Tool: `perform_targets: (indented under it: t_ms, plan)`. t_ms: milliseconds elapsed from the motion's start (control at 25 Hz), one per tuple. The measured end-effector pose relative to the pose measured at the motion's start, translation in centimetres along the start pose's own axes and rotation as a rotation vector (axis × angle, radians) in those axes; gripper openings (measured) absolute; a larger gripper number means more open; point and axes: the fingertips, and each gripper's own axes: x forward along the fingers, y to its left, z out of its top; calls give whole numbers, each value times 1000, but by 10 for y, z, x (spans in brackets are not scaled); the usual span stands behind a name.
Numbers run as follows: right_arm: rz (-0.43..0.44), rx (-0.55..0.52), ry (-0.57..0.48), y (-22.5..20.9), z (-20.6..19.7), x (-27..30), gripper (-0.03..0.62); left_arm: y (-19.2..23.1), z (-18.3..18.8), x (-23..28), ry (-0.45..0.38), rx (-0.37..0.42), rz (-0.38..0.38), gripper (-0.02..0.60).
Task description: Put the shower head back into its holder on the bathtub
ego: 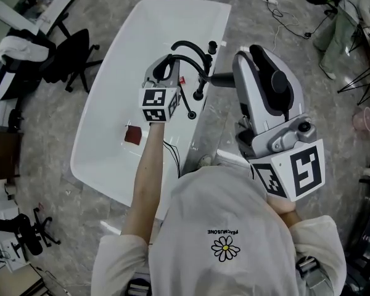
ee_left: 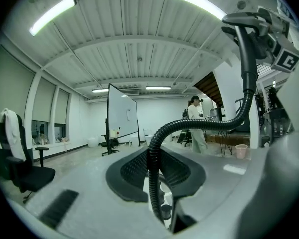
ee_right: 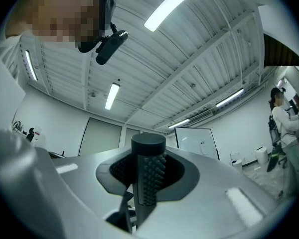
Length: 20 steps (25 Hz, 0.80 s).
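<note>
1 white bathtub (ego: pixel 149 42) on mottled grey floor (ego: pixel 43 125); office chair (ego: pixel 73 57) nearby

The bathtub (ego: pixel 129 60) is open across its left and far parts, with only a small red object (ego: pixel 133 134) on its floor. The right rim is crowded: black fittings (ego: pixel 198 95) stand on it and the black hose (ego: pixel 191 43) arches in loops above them. The left tongs (ego: pixel 165 69), clamped on that hose, hang over the rim. The right tongs (ee_right: pixel 147 176), gripping the shower head handle (ee_right: pixel 148 153), are just outside it, with a narrow gap between the two. An office chair (ego: pixel 74 57) stands off the tub's left side.
</note>
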Motion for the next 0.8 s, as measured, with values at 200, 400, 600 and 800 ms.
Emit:
perform_targets:
  t_ms: [200,400,600,800]
  plan:
    - [-10,10,43,-5,-15,-1,94,-24,-54,2,121,-68,-69,60]
    - [-8,61,78,-7,-31,3,94,-62,-113,-14,246,-107,-148,130]
    - [-6,68,122,-5,-51,12,94,-95,-141,-36,308,-126,-196,133]
    - [-5,60,167,-3,-74,18,94,-118,-172,-69,342,-185,-200,133]
